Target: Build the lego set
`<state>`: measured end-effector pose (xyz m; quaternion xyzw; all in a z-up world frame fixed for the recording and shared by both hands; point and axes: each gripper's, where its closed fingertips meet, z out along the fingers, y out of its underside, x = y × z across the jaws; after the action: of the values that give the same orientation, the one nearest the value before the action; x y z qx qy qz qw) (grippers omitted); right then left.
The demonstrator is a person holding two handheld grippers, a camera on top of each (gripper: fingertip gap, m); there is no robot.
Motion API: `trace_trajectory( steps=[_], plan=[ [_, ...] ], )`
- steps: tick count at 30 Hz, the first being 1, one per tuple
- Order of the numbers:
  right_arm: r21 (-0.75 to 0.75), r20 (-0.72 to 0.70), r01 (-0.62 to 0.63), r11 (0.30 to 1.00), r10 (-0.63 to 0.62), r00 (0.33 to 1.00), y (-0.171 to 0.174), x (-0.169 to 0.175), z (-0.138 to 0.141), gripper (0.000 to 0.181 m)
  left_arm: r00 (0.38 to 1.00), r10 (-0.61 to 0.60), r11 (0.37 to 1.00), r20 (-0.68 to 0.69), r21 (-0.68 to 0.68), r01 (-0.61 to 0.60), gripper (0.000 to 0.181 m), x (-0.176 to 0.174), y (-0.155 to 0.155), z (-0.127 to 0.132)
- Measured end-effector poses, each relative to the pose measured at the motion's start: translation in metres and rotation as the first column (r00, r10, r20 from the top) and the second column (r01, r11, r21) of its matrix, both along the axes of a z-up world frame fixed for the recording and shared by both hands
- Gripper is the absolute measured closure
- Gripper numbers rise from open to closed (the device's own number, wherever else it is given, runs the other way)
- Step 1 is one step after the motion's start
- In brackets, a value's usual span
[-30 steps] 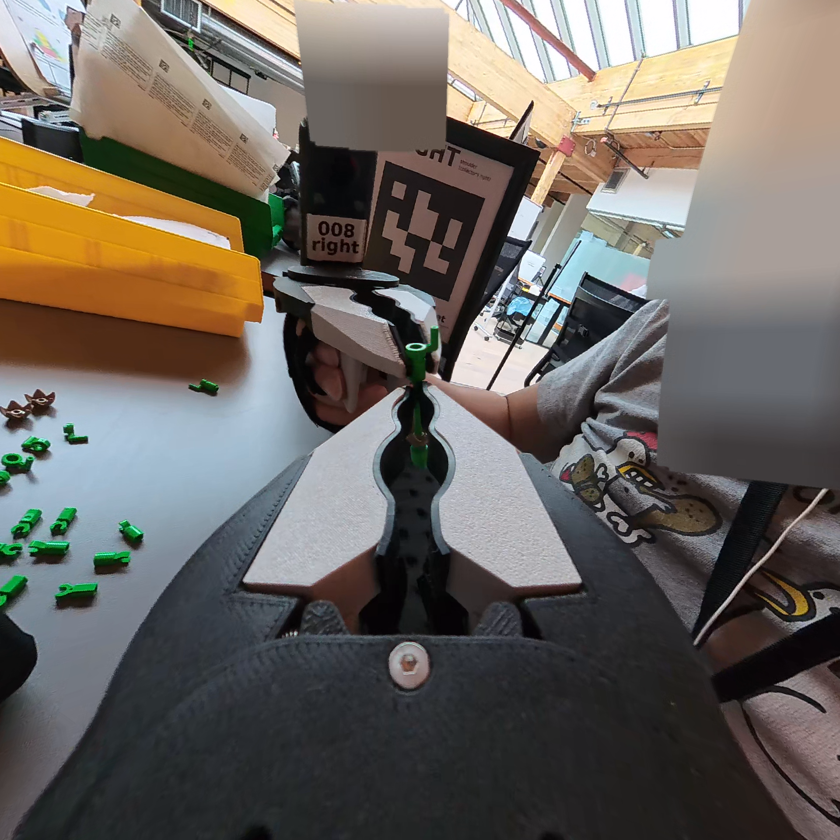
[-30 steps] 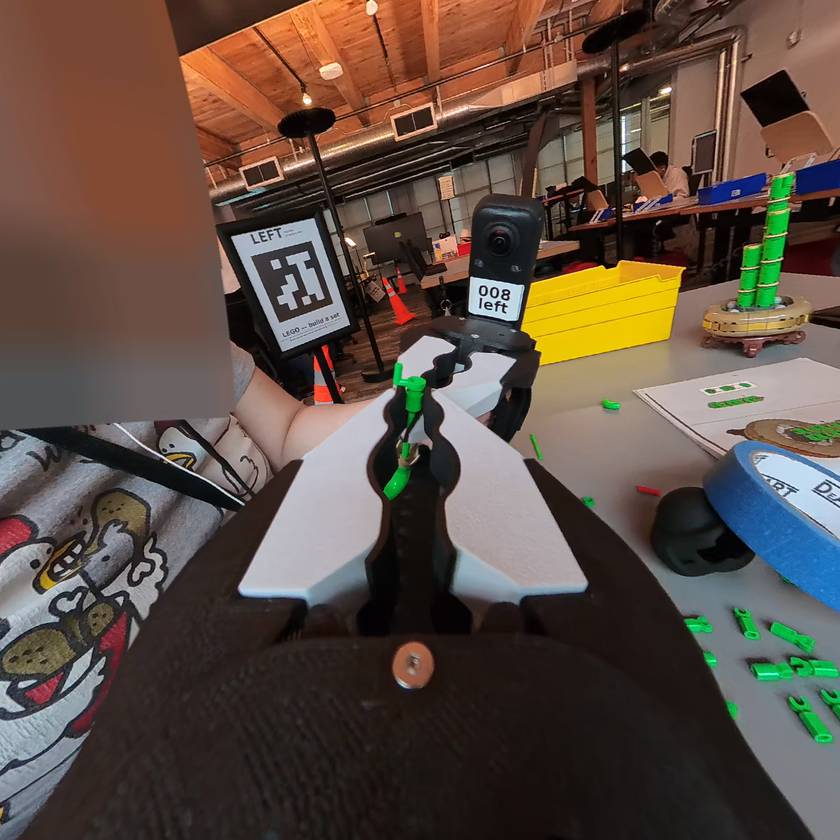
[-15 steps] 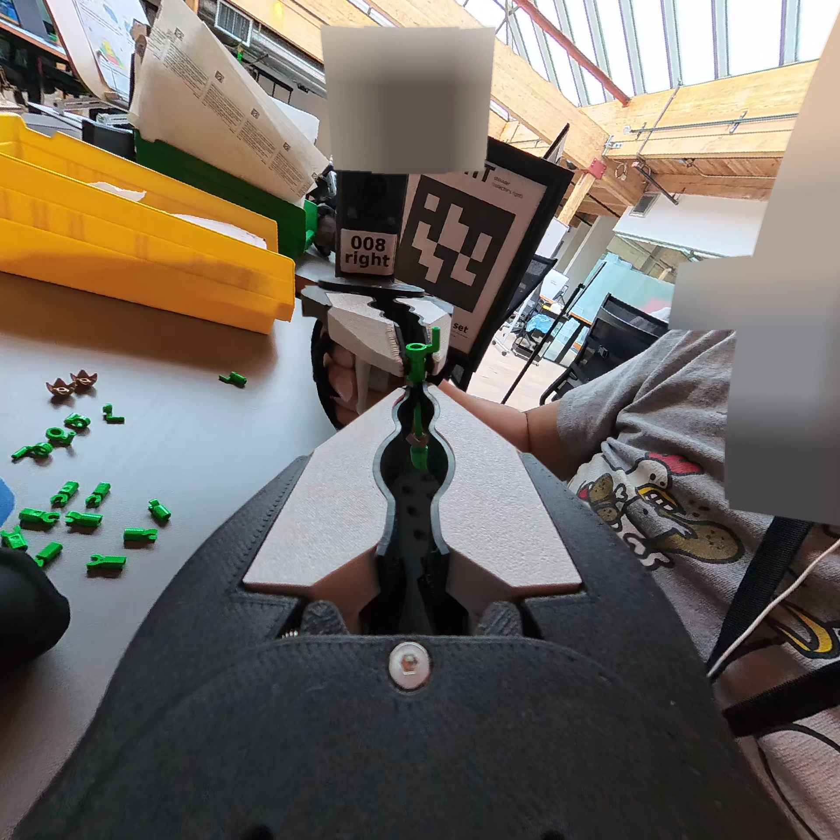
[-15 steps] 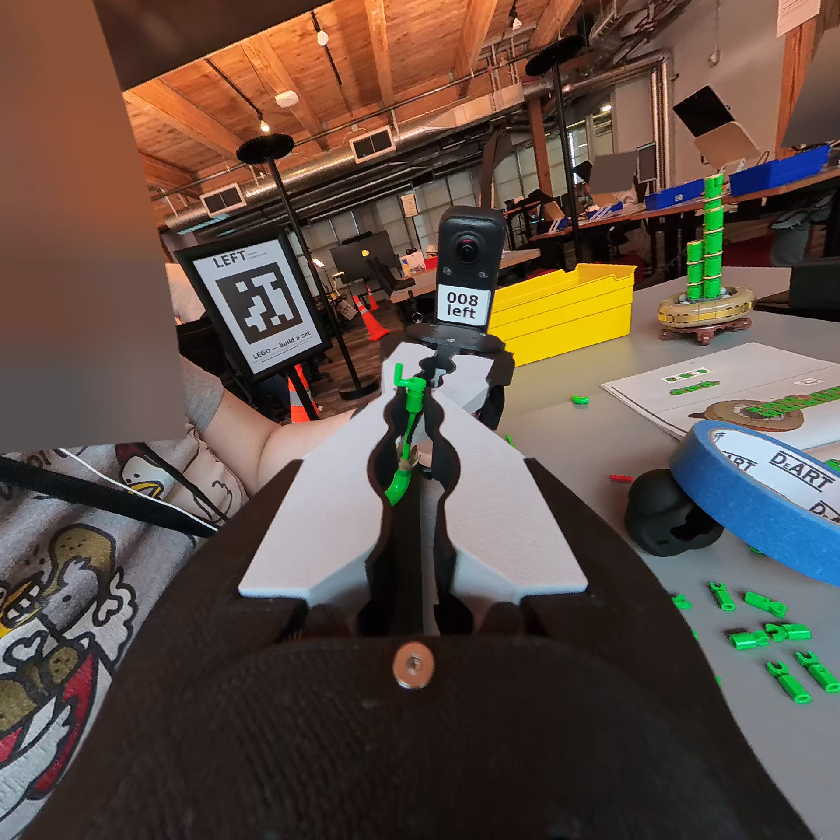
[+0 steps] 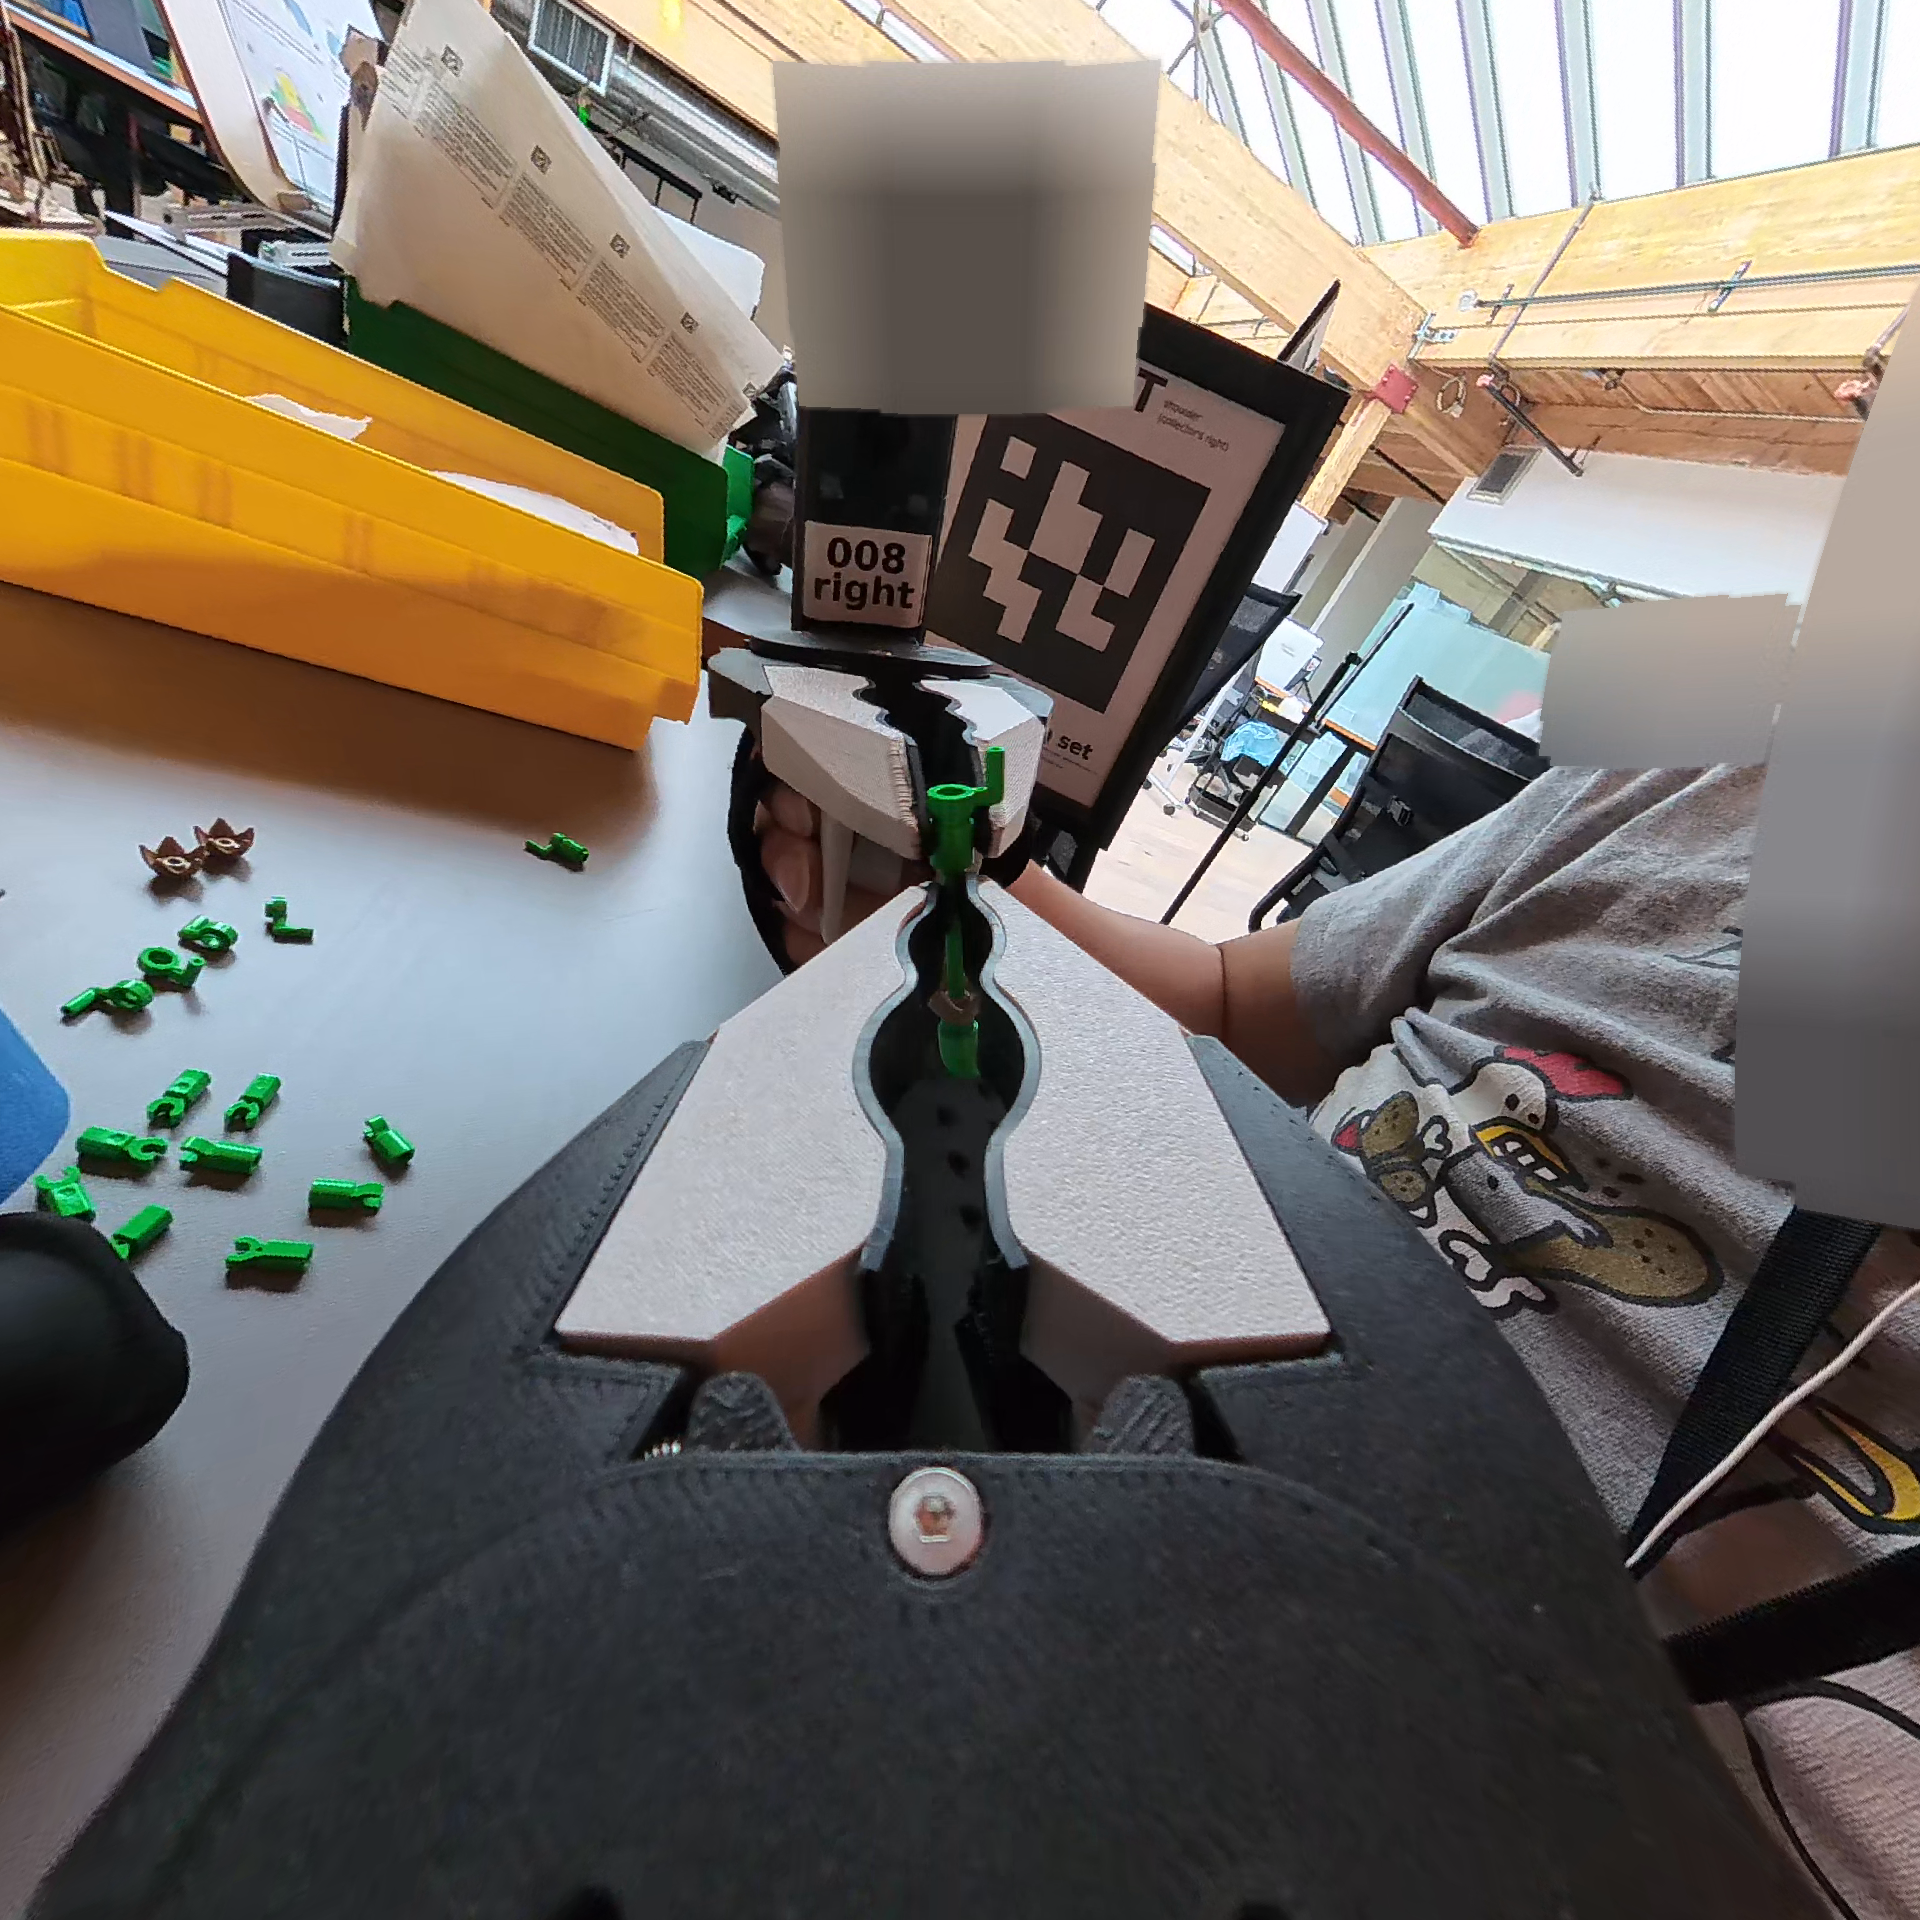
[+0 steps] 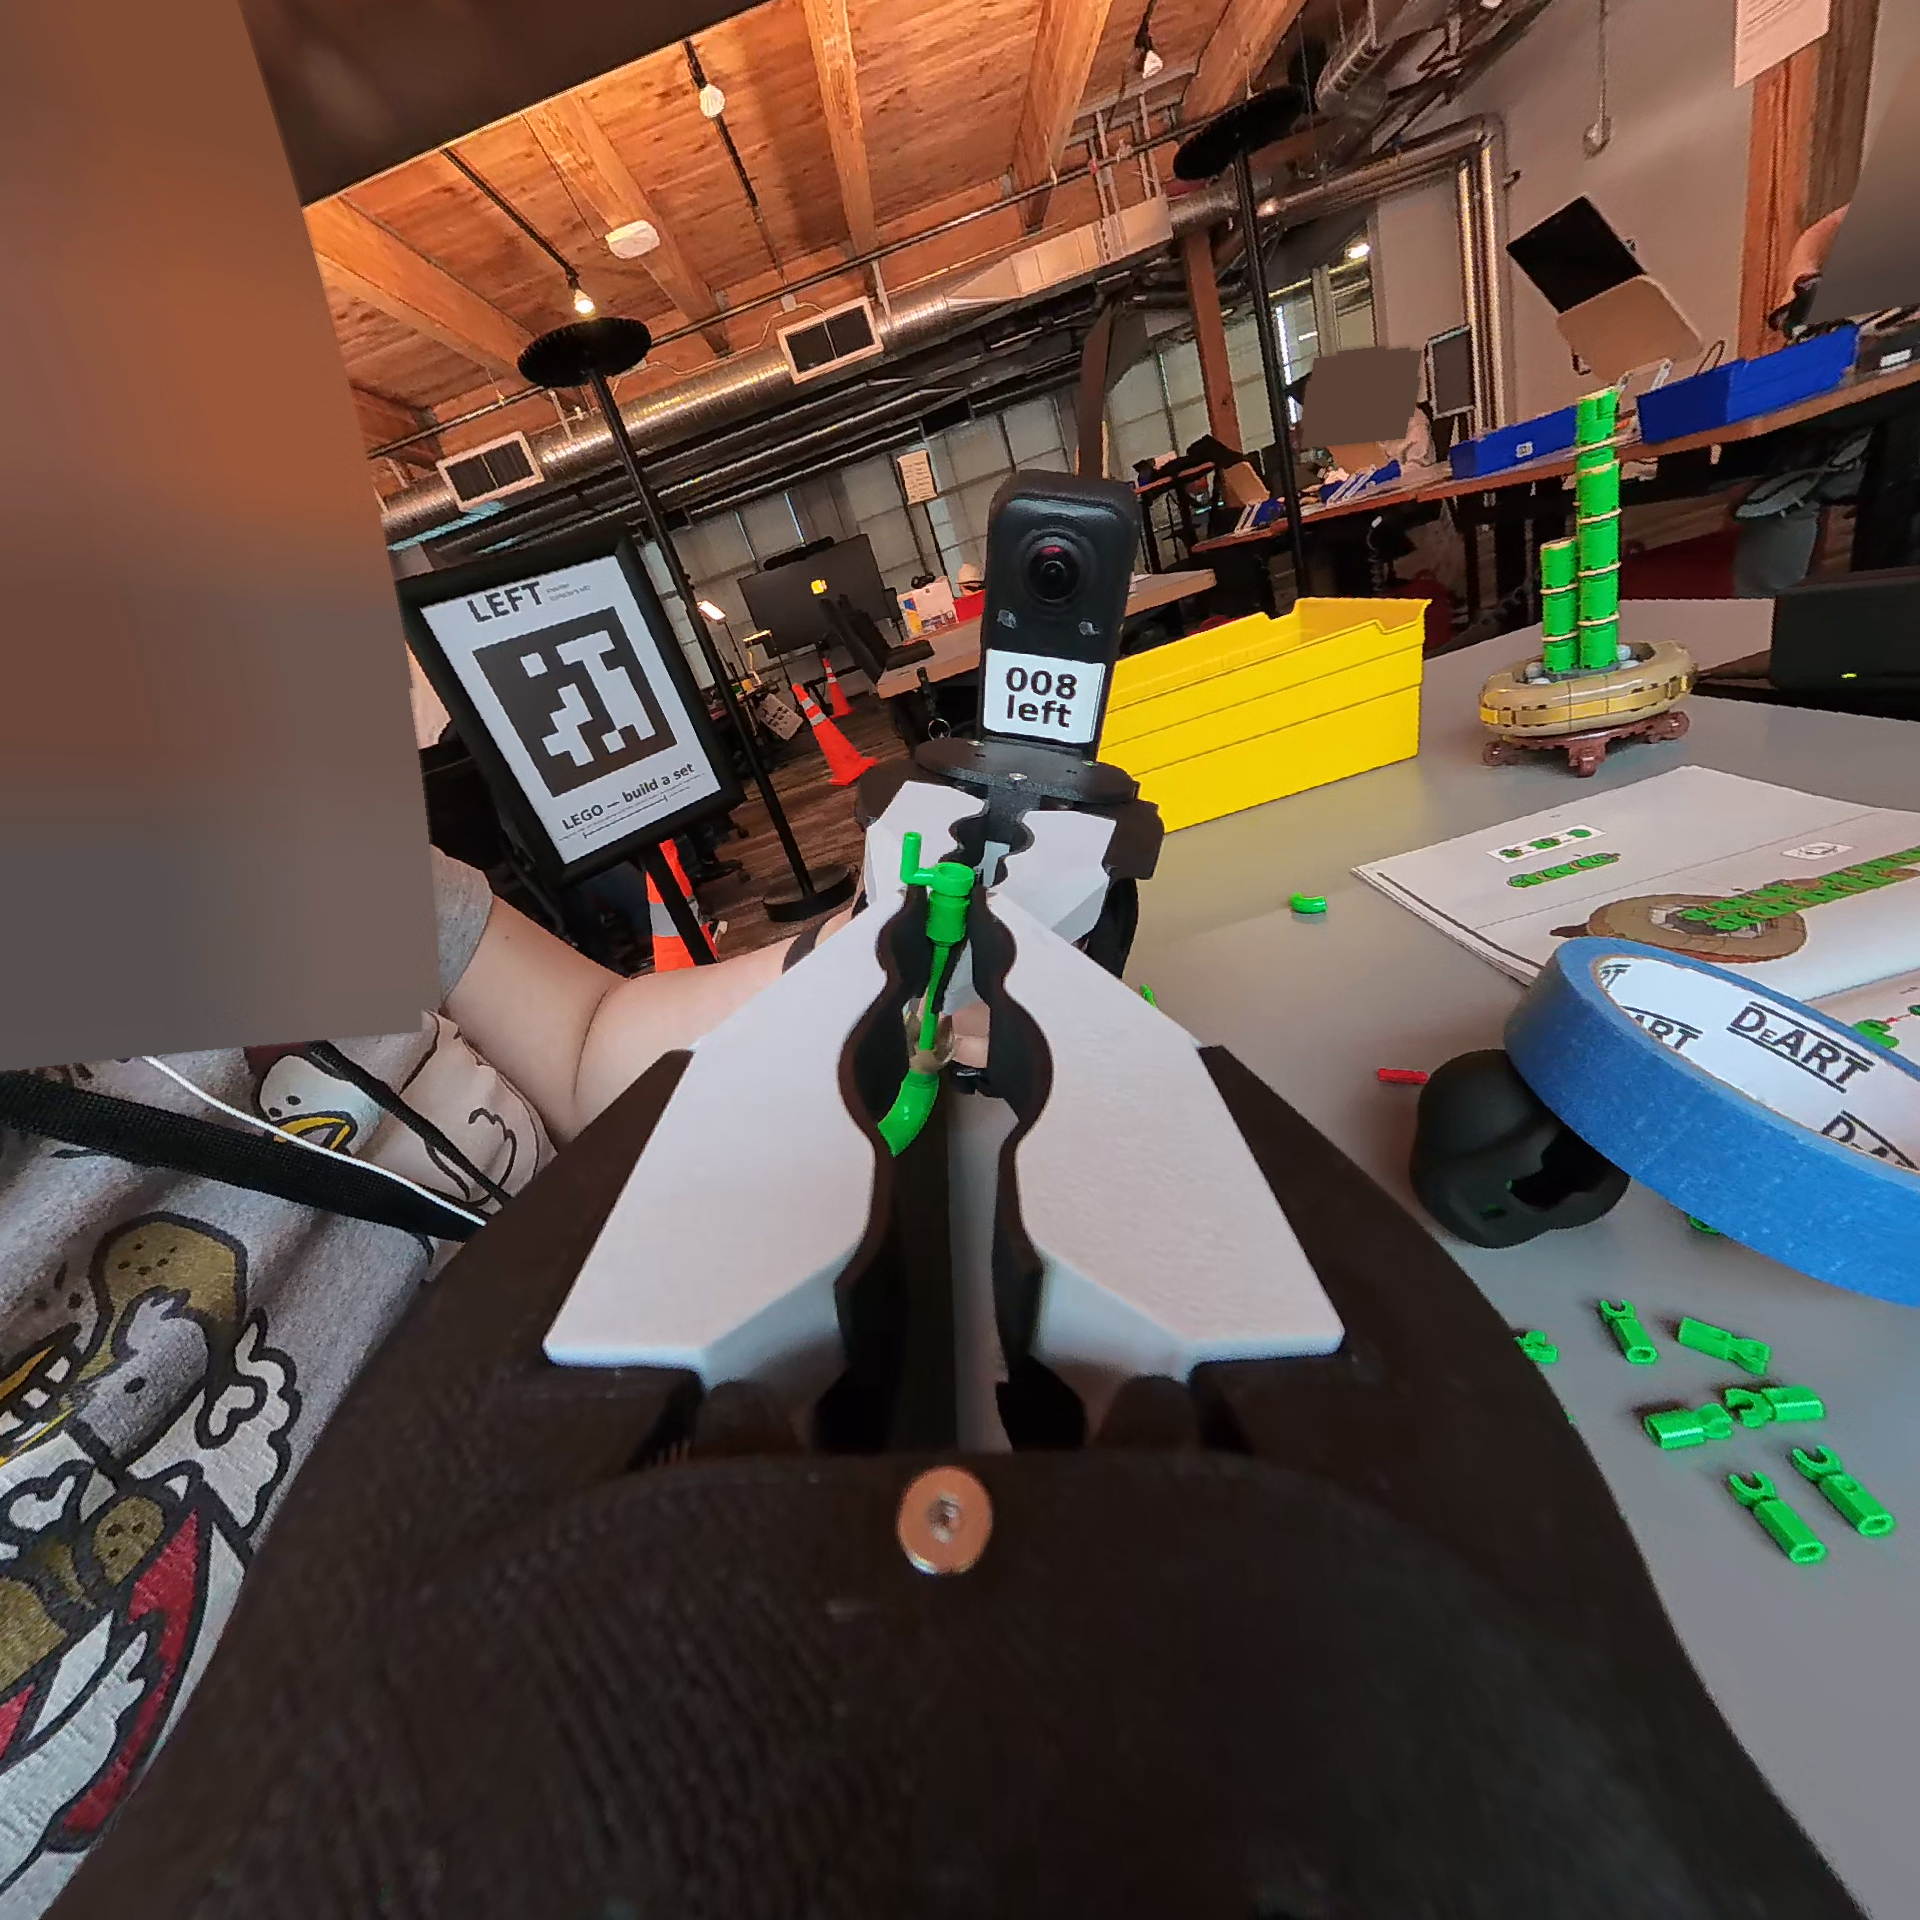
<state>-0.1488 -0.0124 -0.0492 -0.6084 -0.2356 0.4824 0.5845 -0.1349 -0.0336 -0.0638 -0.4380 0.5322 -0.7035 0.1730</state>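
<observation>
Stacked yellow bins (image 5: 343, 582) sit at the far edge of the grey table (image 5: 499, 997), a green bin (image 5: 582, 436) behind them holding printed paper sheets (image 5: 540, 229). A framed marker sign (image 5: 1101, 582) stands on a black stand off the table edge. In the right wrist view a blue tape roll (image 6: 1714, 1081) leans on a black rounded object (image 6: 1507, 1174). A second marker sign (image 6: 571, 717) stands on the floor, with orange cones (image 6: 842, 738) farther back. Wooden ceiling beams (image 6: 852, 135) run overhead.
</observation>
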Motion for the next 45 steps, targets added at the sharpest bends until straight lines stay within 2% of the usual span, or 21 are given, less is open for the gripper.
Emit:
trace_trajectory(
  steps=[6, 15, 19, 25, 35, 45],
  plan=[
    [-0.020, -0.004, 0.013, 1.000, -0.013, 1.000, 0.004, 0.002, -0.003, 0.176, 1.000, -0.006, 0.998, -0.028, -0.066, 0.004, 0.181, 0.001, 0.004, -0.002],
    [-0.054, -0.047, -0.039, 0.998, 0.036, 0.998, 0.001, 0.002, -0.002, 0.176, 0.999, -0.030, 0.994, -0.035, -0.104, 0.026, 0.181, 0.001, 0.001, -0.001],
    [-0.073, -0.020, 0.008, 0.997, -0.009, 1.000, 0.007, 0.006, -0.007, 0.177, 0.997, 0.050, 0.998, -0.050, -0.028, -0.051, 0.181, 0.005, 0.007, -0.007],
    [-0.124, 0.006, 0.134, 0.983, -0.134, 0.991, 0.023, 0.011, -0.016, 0.177, 0.985, 0.149, 0.989, -0.089, 0.003, -0.149, 0.181, 0.010, 0.022, -0.015],
    [-0.196, 0.029, 0.333, 0.922, -0.334, 0.942, 0.043, 0.018, -0.031, 0.177, 0.949, 0.280, 0.960, -0.145, 0.069, -0.273, 0.181, 0.016, 0.043, -0.030],
    [-0.201, 0.028, 0.390, 0.899, -0.392, 0.919, 0.047, 0.019, -0.033, 0.177, 0.934, 0.325, 0.944, -0.150, 0.115, -0.310, 0.181, 0.017, 0.047, -0.033]
  ],
)
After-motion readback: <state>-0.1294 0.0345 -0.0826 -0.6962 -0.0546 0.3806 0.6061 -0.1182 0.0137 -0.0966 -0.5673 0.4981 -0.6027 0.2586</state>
